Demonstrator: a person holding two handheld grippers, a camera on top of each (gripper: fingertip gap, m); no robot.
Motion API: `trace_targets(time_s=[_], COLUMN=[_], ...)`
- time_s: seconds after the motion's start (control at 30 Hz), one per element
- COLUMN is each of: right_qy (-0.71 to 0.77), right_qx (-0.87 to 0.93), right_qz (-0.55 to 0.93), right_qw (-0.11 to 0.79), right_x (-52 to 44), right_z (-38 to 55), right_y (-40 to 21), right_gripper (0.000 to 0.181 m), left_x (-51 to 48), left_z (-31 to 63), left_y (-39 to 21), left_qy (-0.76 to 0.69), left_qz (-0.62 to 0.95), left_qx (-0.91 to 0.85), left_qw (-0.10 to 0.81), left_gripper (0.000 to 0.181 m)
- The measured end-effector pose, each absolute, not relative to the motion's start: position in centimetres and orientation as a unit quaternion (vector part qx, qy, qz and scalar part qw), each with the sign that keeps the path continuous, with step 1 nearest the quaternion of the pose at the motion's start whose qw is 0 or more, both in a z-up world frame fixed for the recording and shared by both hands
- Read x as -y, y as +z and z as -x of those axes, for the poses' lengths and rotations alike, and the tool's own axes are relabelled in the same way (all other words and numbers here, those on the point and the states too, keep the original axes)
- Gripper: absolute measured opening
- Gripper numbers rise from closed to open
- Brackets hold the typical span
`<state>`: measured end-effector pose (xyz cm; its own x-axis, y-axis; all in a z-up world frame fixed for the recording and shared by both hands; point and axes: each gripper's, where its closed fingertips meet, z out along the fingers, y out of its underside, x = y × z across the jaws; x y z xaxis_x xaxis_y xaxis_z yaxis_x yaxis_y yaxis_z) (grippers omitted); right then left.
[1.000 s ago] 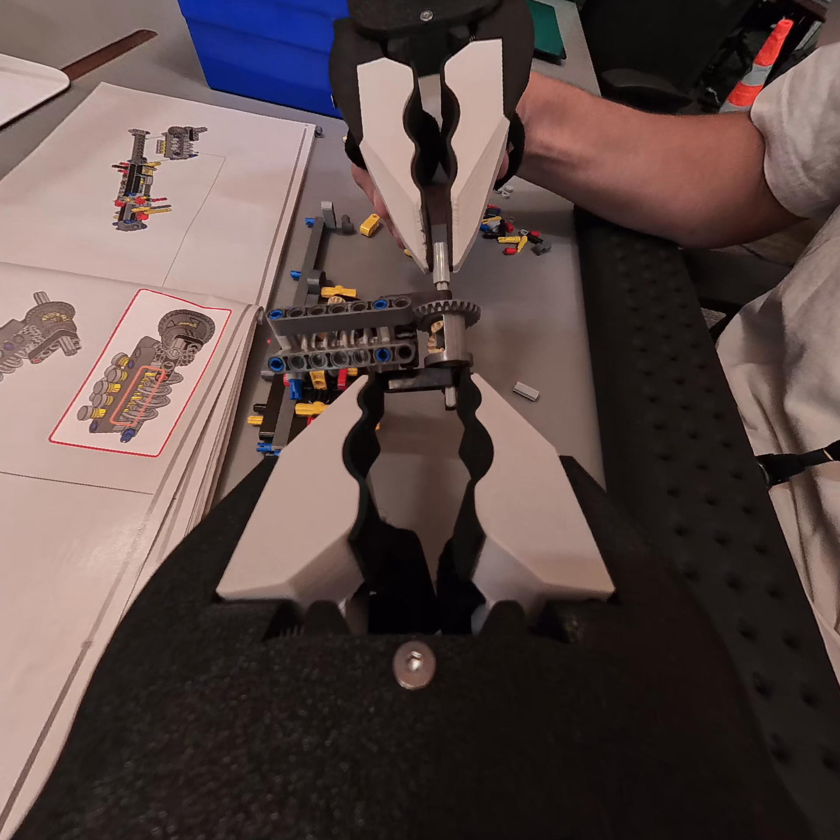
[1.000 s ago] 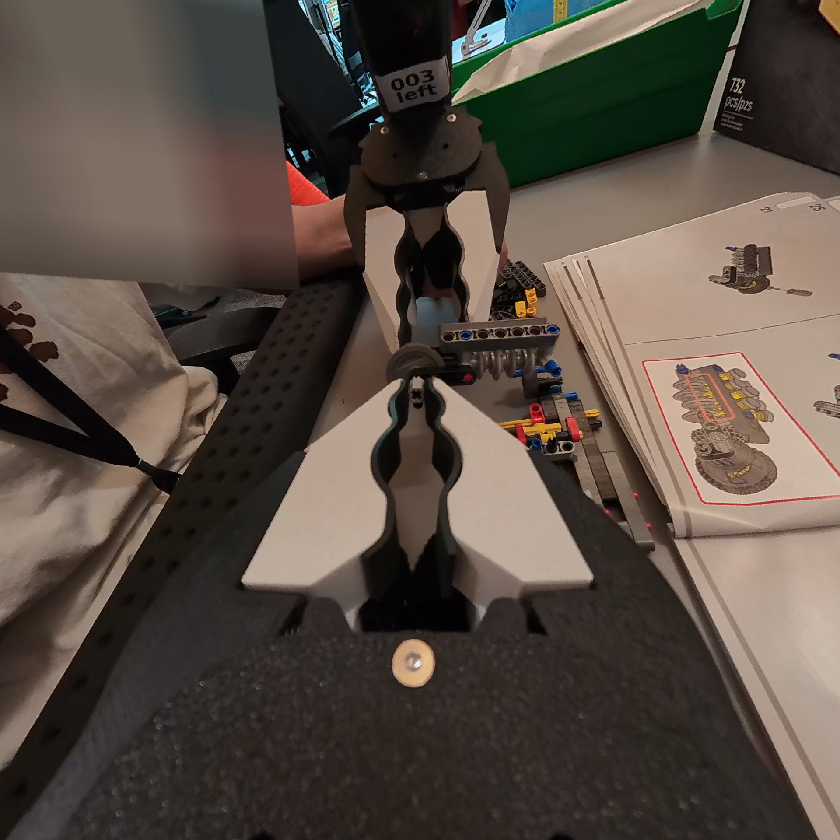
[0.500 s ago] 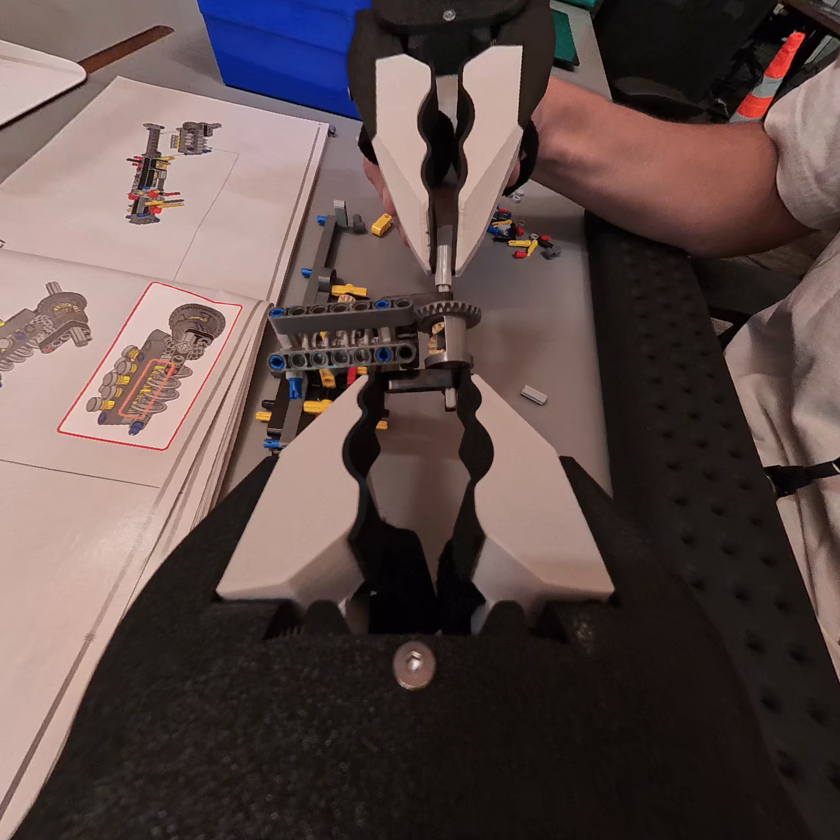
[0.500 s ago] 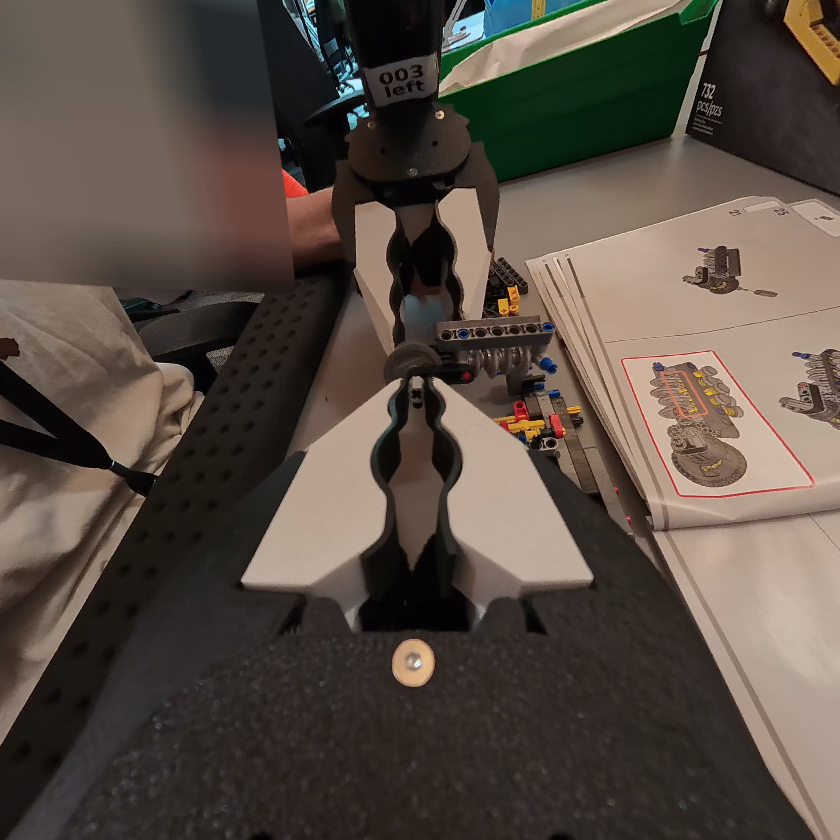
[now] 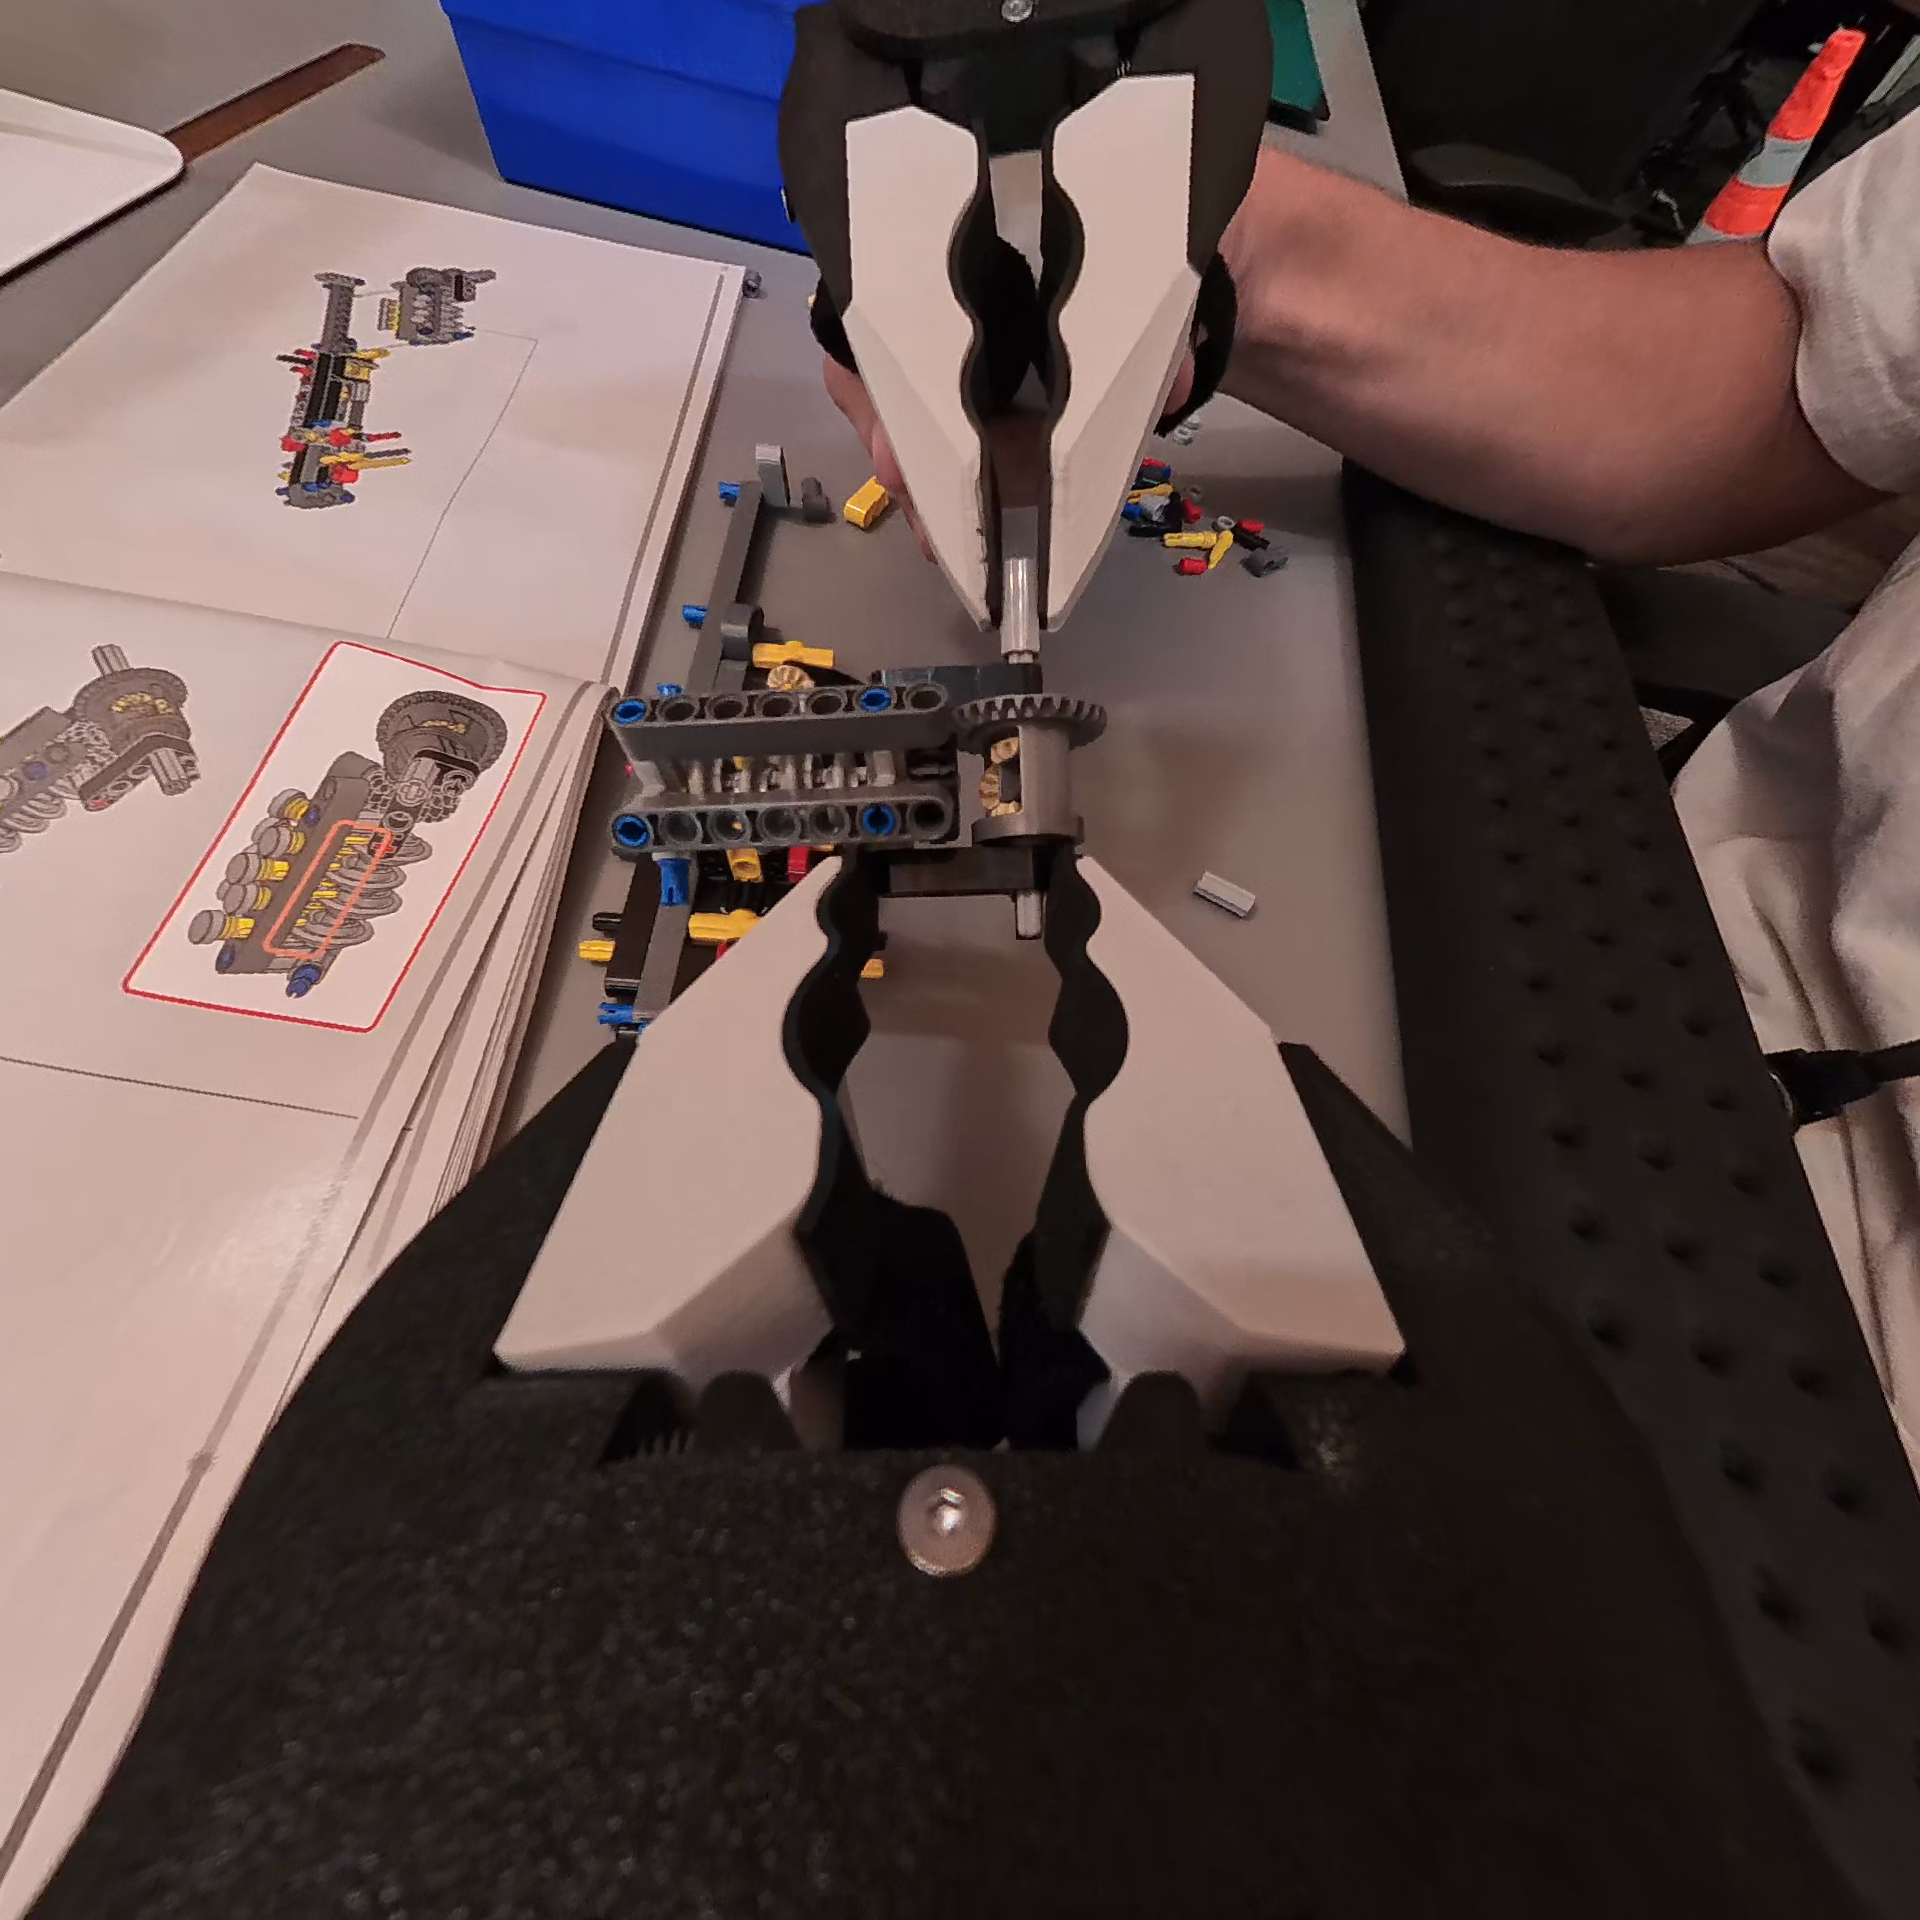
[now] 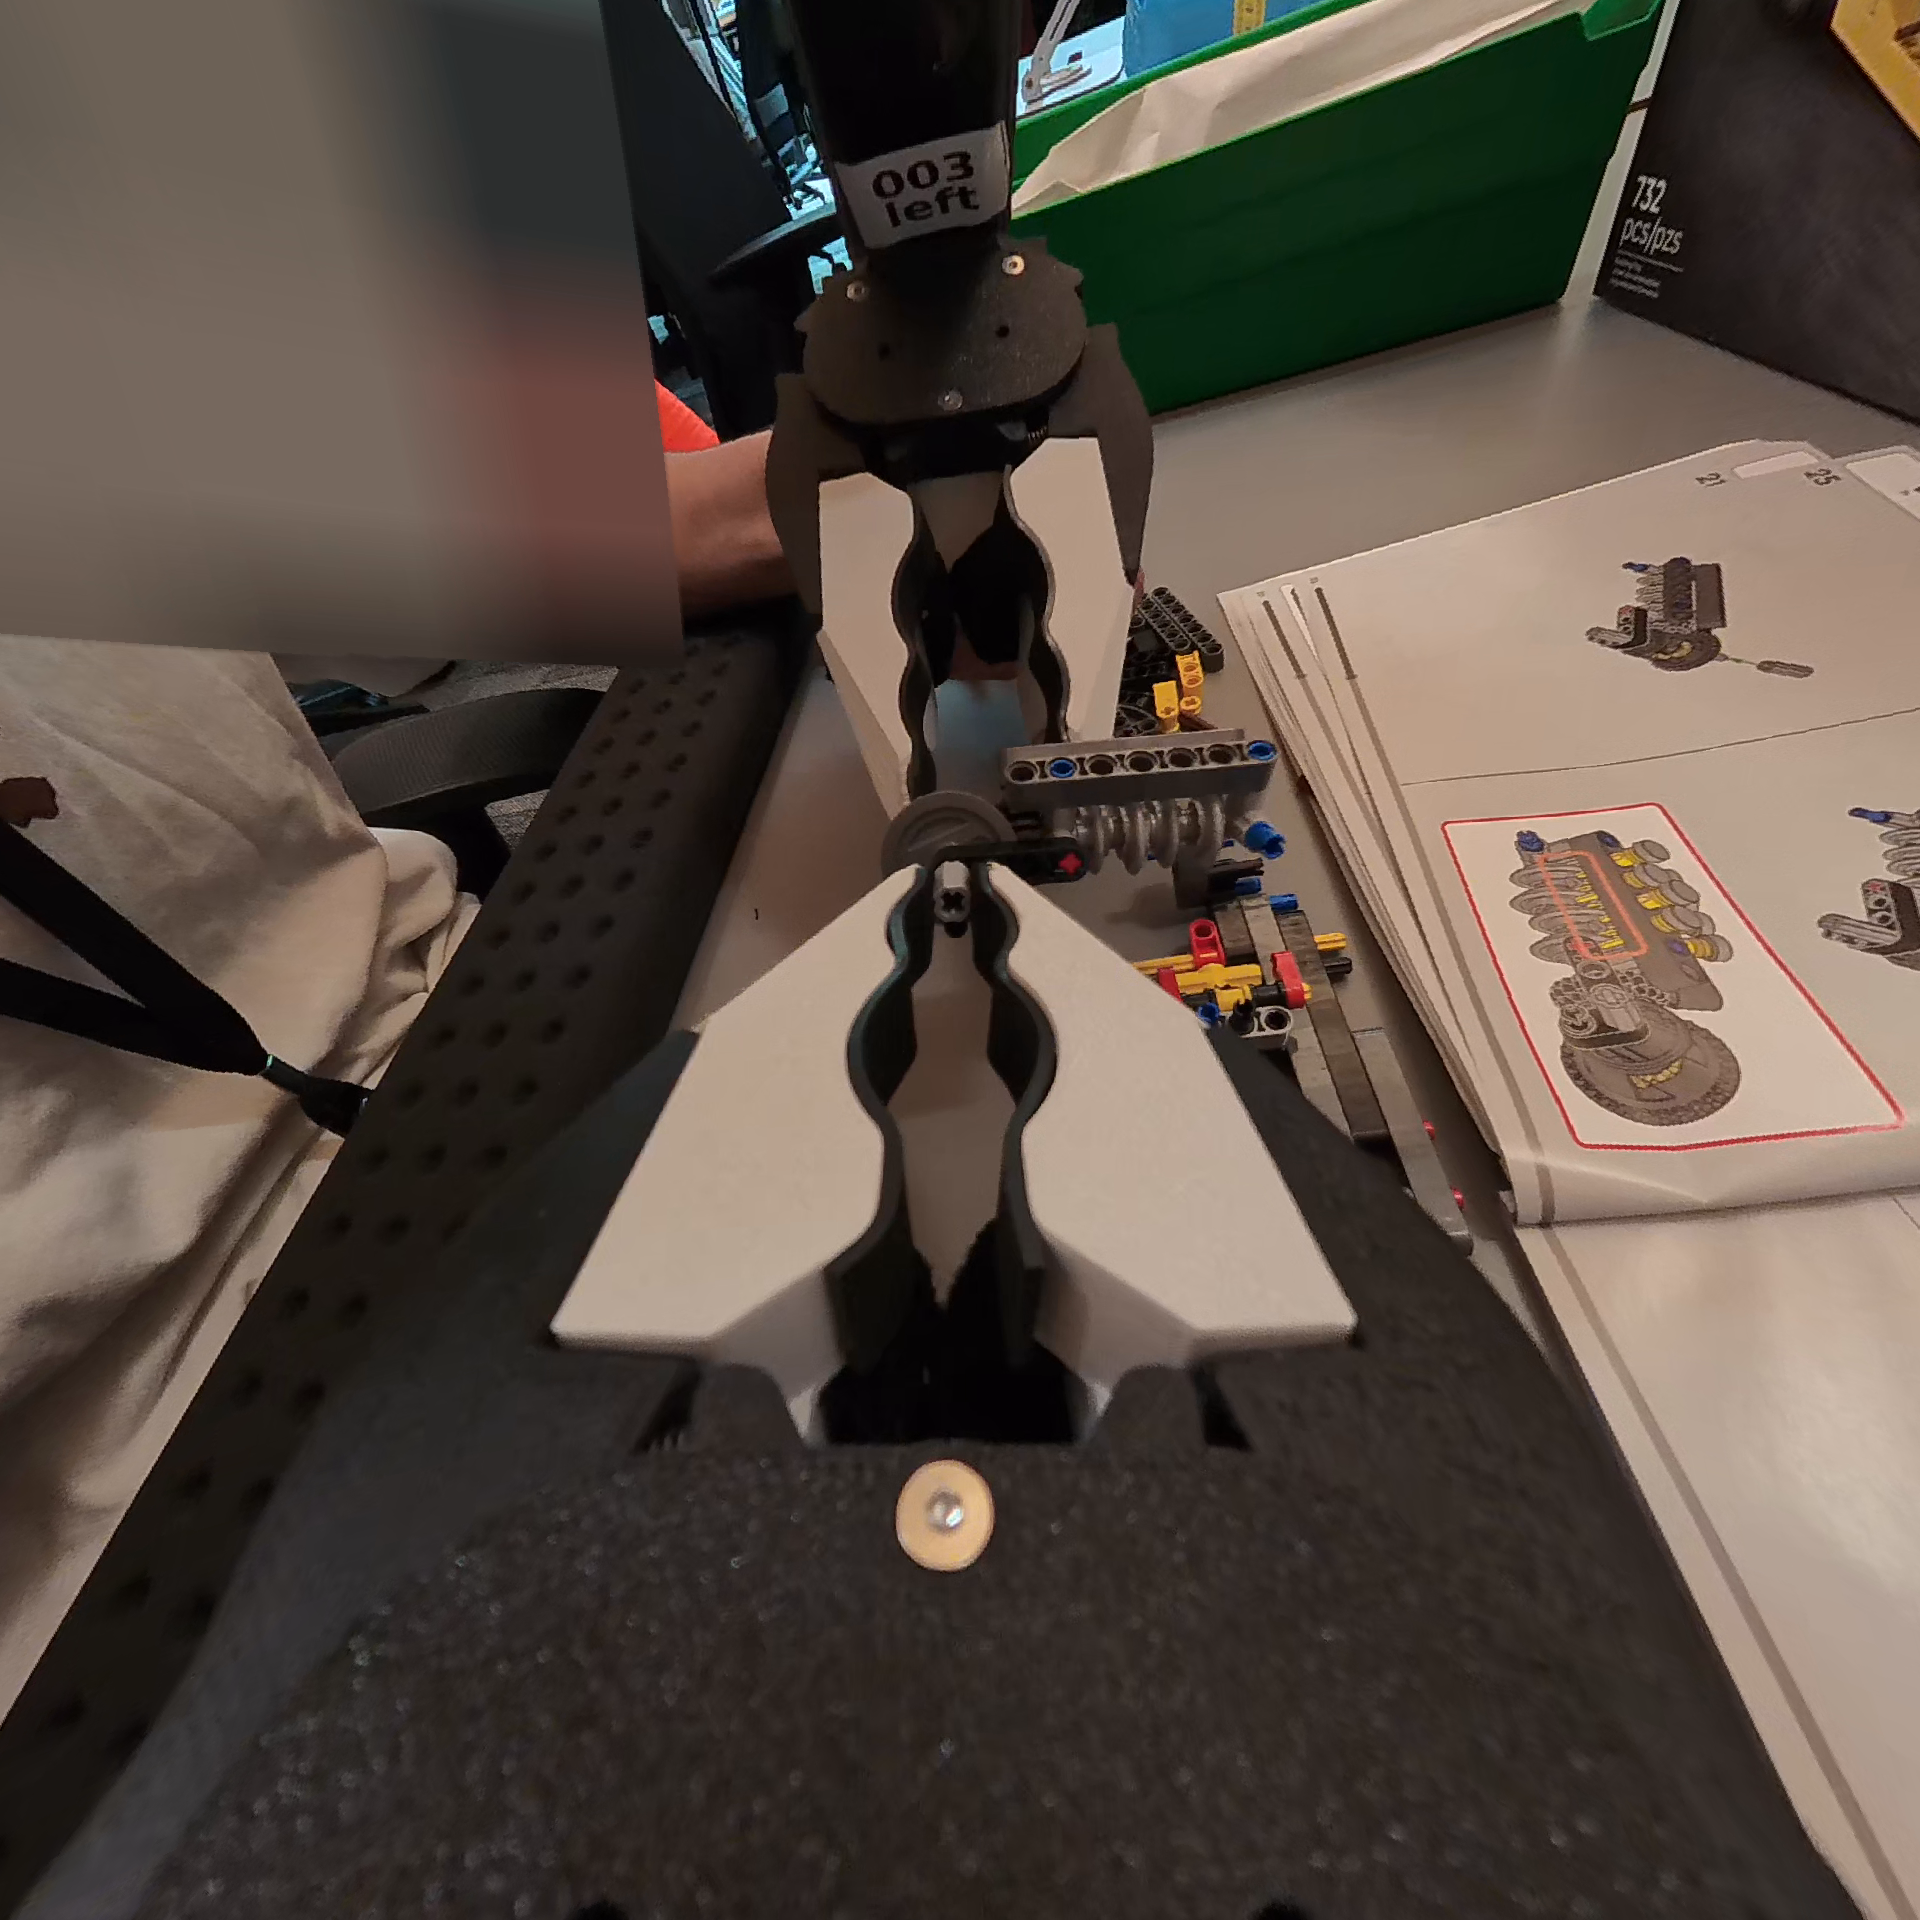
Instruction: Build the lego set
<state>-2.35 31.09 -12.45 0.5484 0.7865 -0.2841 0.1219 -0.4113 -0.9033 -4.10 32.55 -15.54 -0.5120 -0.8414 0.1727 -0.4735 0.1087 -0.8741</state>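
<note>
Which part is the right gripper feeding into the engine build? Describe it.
Start at the open instruction booklet; beside it sits the grey engine assembly with a gear at one end. Above that gear, the right gripper pinches a light grey axle: slim and pointing lengthwise into the gear.

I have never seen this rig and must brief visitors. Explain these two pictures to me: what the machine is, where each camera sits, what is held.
There is no robot. A person holds two hand-held pincers, each with a camera looking along its fingers. One picture looks from the left gripper, which appears to clamp the grey engine assembly. The other looks from the right gripper, which pinches a grey axle at the assembly's gear end. On the table lie an open instruction booklet and loose pieces.
</note>
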Motion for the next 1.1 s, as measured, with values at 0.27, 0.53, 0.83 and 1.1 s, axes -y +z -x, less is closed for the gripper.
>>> trace_targets(time_s=[0.27, 0.53, 0.83, 1.1], right_qy=[0.364, 0.359, 0.359, 0.358], right_qx=[0.302, 0.304, 0.305, 0.306], right_qz=[0.757, 0.759, 0.76, 0.76], right_qw=[0.451, 0.449, 0.447, 0.448], right_x=[-31.17, -31.17, -31.14, -31.19], right_z=[2.44, 2.51, 2.53, 2.61], right_y=[-12.59, -12.71, -12.75, -12.78], right_gripper=[0.006, 0.007, 0.007, 0.007], left_x=[-32.64, -32.69, -32.72, -32.75], left_z=[4.11, 4.12, 4.12, 4.1], left_y=[-15.64, -15.62, -15.41, -15.5], left_qy=[-0.485, -0.484, -0.488, -0.486], left_qz=[0.458, 0.458, 0.457, 0.457], left_qx=[-0.721, -0.721, -0.719, -0.72], left_qw=[0.189, 0.19, 0.191, 0.192], left_gripper=[0.031, 0.031, 0.031, 0.031])
